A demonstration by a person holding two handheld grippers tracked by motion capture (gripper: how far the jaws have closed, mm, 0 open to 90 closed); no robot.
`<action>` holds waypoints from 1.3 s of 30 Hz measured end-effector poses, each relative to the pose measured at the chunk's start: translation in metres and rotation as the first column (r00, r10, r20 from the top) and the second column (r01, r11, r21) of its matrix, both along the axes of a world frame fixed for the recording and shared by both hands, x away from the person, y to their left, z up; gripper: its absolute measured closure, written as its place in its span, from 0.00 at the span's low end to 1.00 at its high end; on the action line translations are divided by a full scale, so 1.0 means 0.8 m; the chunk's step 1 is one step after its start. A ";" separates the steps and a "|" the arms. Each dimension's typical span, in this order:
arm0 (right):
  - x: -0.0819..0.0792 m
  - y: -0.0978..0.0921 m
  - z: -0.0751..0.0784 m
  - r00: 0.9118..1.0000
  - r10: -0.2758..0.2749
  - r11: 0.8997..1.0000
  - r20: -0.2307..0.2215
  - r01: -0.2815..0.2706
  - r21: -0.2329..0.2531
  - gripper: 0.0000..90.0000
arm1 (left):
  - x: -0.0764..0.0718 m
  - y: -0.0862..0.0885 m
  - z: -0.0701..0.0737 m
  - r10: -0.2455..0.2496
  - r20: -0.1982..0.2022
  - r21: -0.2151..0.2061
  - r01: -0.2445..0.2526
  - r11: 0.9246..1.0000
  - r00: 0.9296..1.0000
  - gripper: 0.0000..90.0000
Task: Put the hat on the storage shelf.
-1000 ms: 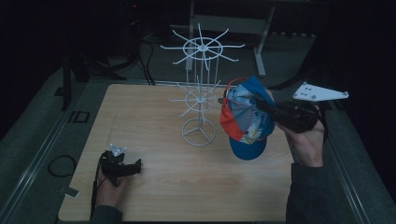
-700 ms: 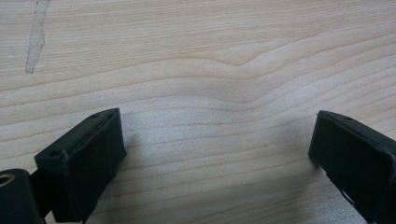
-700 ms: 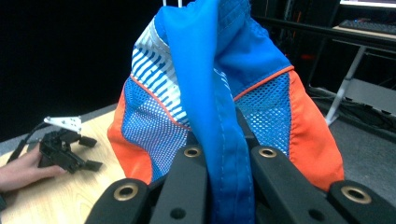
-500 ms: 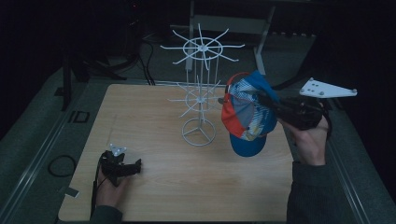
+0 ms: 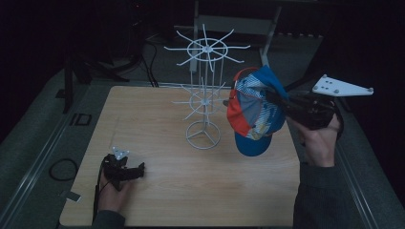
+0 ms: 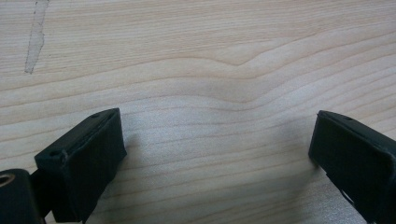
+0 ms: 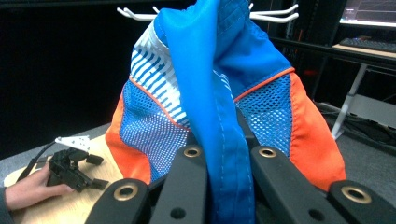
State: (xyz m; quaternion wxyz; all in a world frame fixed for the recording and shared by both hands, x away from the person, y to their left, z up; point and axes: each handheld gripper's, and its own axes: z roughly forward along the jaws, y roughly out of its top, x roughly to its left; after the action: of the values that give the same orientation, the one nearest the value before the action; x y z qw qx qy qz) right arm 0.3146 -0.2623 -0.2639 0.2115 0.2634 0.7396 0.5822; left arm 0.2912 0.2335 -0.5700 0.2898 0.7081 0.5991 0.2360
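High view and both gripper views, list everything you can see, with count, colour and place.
Cap: one, blue, orange and white, held up right of the rack.
Rack: one, white wire, two tiers of hooks, standing mid-table.
Table: one, pale wood.
Cables: dark, on the floor left of and behind the table.
Left gripper: one, black, open, resting at the table's near left corner.
Right gripper: one, black, shut on the cap.
Hands: two, one holding each gripper.

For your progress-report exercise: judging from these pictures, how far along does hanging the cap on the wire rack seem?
Done: the right gripper has the cap pinched and lifted off the table. In hand: the cap hangs beside the white wire rack, near its lower prongs. Left: hooking it on and letting go. The left gripper rests open on the wood.
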 end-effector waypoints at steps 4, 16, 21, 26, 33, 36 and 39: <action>0.000 -0.001 0.002 1.000 -0.007 1.000 0.006 0.007 0.015 0.98 | 0.000 0.000 0.000 0.000 0.000 0.000 0.000 1.000 1.000 0.04; -0.004 0.000 0.017 0.999 -0.009 0.999 0.046 0.007 0.049 0.98 | 0.000 0.000 0.000 -0.001 0.000 0.001 0.001 1.000 1.000 0.04; -0.002 0.005 0.021 0.998 -0.001 0.998 0.055 -0.002 0.056 0.98 | 0.000 0.000 0.000 0.000 0.000 0.000 0.000 1.000 1.000 0.04; -0.002 0.007 0.025 0.998 0.005 0.998 0.067 -0.009 0.064 0.98 | 0.000 0.000 0.000 -0.001 0.001 0.001 0.001 1.000 1.000 0.04; 0.005 0.014 0.023 0.998 0.006 0.999 0.055 -0.009 0.054 0.98 | 0.000 0.000 0.000 0.000 0.002 0.000 0.000 1.000 1.000 0.04; 0.015 0.022 0.015 0.999 0.017 0.997 0.034 -0.019 0.072 0.98 | 0.000 0.000 0.000 0.000 0.001 0.000 0.000 1.000 1.000 0.04; 0.027 0.035 0.005 1.000 0.024 0.998 0.010 -0.024 0.054 0.98 | 0.000 0.000 0.000 0.000 0.002 0.000 0.000 1.000 1.000 0.04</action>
State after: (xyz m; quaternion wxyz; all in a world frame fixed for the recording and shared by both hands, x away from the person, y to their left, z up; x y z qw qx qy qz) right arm 0.3359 -0.2340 -0.2601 0.2008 0.2573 0.7257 0.6056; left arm 0.2913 0.2335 -0.5701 0.2902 0.7079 0.5988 0.2367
